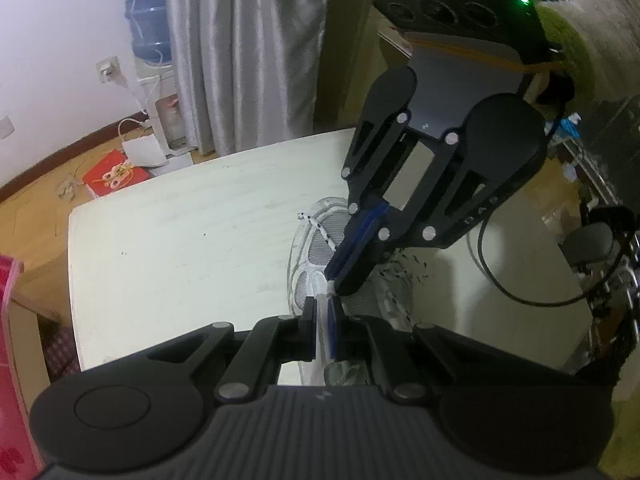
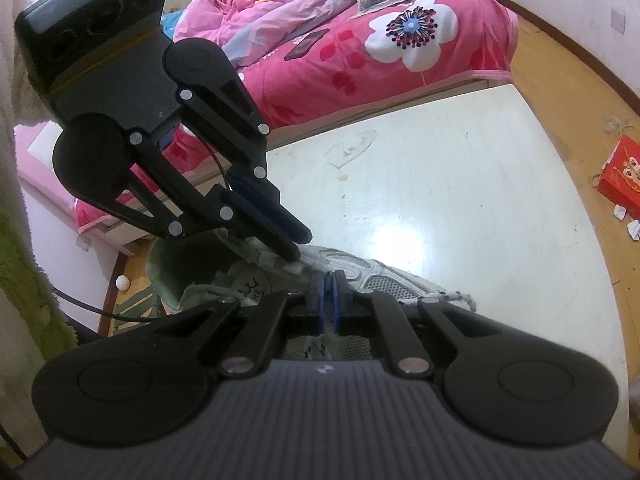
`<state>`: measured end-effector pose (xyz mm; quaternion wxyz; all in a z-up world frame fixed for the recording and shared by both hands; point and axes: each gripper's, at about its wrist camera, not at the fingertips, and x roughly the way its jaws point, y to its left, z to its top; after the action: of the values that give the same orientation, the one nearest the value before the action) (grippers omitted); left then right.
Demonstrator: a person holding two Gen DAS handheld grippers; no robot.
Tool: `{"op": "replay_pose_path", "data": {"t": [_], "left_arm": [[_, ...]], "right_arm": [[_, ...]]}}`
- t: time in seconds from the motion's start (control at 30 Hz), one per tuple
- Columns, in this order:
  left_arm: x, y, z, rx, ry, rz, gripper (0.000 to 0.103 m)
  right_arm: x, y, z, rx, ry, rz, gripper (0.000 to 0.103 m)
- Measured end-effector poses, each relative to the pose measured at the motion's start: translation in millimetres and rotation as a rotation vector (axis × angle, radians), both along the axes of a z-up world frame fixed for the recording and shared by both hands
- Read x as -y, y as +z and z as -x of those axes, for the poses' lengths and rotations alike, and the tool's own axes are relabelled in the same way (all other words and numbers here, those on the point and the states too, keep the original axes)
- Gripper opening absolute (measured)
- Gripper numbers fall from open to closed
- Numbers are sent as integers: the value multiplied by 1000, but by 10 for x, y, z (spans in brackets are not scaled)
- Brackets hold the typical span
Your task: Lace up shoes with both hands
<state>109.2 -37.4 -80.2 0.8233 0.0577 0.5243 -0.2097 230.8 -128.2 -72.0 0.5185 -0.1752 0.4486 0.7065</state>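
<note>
Your left tongs (image 1: pixel 325 305) are pinching the white lace (image 1: pixel 320 296) over the shoe (image 1: pixel 320 240), which is lying on the table (image 1: pixel 180 216); your right tongs (image 2: pixel 328 280), pressed together, are meeting them above the shoe.

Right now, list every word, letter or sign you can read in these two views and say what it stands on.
"DAE": pale letters on the black finger link of the right gripper; the last letter is unsure.
"HZ": dark print on the grey-green insole of the white mesh sneaker.
Gold design on the red cardboard gift box: too blurred to read.
</note>
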Motion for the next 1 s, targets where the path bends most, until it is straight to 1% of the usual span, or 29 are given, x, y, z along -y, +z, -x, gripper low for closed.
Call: {"op": "replay_pose_path", "data": {"t": [0.13, 0.23, 0.43, 0.7, 0.83, 0.93, 1.0], "left_arm": [[38, 31, -7, -10, -32, 3, 7], [74, 12, -9, -15, -39, -15, 10], [69, 28, -41, -30, -21, -13, 10], [27, -13, -157, -79, 1, 9, 9], [-25, 56, -177, -77, 14, 20, 8], [-64, 98, -168, -78, 17, 5, 8], [-75, 115, -154, -79, 10, -8, 8]], "right_arm": [[-4, -20, -28, -16, -7, 1, 3], [-4, -26, -37, -22, -11, -1, 3], [16, -18, -13, 0, -1, -13, 3], [29, -1, 17, 33, 17, -29, 3], [52, 16, 35, 55, 29, -33, 3], [57, -3, 26, 47, 21, -25, 3], [60, -20, 4, 21, -2, -14, 3]]}}
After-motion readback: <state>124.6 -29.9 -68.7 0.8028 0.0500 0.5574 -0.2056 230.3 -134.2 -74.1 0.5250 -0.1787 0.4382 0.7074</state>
